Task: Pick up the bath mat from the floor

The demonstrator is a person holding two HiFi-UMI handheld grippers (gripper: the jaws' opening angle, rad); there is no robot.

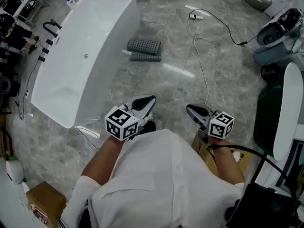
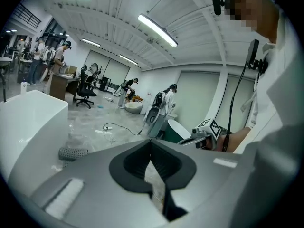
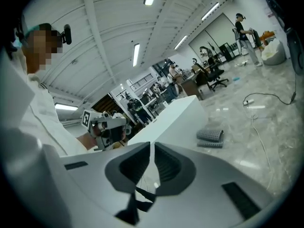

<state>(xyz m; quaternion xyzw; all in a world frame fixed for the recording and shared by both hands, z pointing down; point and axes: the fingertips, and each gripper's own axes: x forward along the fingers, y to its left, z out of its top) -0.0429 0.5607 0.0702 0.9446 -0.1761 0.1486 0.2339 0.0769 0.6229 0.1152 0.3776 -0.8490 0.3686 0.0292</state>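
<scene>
The bath mat [image 1: 144,50] is grey, perforated and folded into a small stack. It lies on the marble floor beside the white bathtub [image 1: 80,56]. It also shows low in the left gripper view as the mat [image 2: 73,152], and in the right gripper view as the mat [image 3: 210,137]. Both grippers hover near the person's waist, well short of the mat. My left gripper [image 1: 151,99] is shut with nothing in it. My right gripper [image 1: 188,107] is shut and empty too. The jaws meet tip to tip in each gripper view, at the left gripper [image 2: 151,146] and the right gripper [image 3: 152,148].
A white cable [image 1: 199,56] runs across the floor from a power strip [image 1: 197,11] toward the person's feet. A cardboard box [image 1: 45,203] sits at the lower left. A tall white panel [image 1: 287,108] and dark equipment stand at the right. People and office chairs are far behind.
</scene>
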